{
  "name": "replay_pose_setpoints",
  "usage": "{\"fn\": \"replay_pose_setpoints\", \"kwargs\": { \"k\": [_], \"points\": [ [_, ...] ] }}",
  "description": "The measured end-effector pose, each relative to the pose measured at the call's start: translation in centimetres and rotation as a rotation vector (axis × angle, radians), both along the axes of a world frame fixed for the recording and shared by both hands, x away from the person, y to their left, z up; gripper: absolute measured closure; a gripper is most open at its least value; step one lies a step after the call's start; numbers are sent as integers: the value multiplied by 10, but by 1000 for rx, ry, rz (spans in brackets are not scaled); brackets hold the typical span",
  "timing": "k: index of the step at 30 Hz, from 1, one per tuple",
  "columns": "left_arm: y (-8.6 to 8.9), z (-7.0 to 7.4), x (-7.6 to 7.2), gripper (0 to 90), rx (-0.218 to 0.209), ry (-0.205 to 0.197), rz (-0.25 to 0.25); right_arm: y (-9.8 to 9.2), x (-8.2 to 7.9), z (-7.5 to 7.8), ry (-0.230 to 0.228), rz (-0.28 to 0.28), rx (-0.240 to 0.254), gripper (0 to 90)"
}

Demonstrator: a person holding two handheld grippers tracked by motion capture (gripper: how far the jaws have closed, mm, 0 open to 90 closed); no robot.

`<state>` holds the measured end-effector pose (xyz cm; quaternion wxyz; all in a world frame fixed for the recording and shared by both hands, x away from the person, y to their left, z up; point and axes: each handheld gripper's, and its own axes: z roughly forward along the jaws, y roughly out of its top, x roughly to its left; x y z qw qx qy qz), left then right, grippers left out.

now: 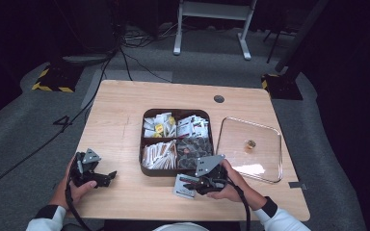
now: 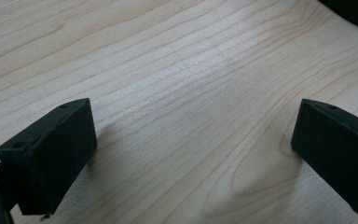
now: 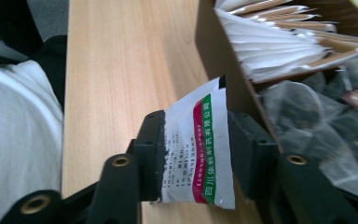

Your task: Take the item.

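From the high view, a dark four-compartment tray (image 1: 144, 144) sits mid-table with a clear lid (image 1: 265, 139) lying beside it toward the right edge; the right gripper (image 1: 192, 185) hovers just off the tray's near wall, close to the table's (image 1: 120, 110) near edge, with a white sachet (image 1: 183, 186) at its tip, while the left gripper (image 1: 107, 177) rests near the near-left corner. In the left gripper view its jaws stand wide apart over bare wood, holding nothing. In the right gripper view the sachet (image 3: 200, 149) stands between the two jaws, which appear closed on its flat faces — the tray wall (image 3: 214, 60) sits just behind. The step looks like carrying the sachet; a firm, level pinch away from the wall would keep it from snagging.
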<state>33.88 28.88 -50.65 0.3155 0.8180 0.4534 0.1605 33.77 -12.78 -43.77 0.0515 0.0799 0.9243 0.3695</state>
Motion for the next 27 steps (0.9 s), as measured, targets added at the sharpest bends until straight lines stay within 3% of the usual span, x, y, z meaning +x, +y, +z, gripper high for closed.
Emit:
{"fn": "replay_pose_setpoints", "kwargs": {
  "k": [11, 27],
  "points": [
    [0, 0, 0, 3, -1, 0, 0, -18, 9, 17, -42, -84, 43, 431],
    [0, 0, 0, 3, -1, 0, 0, -53, 34, 28, -115, -223, 60, 367]
  ]
}}
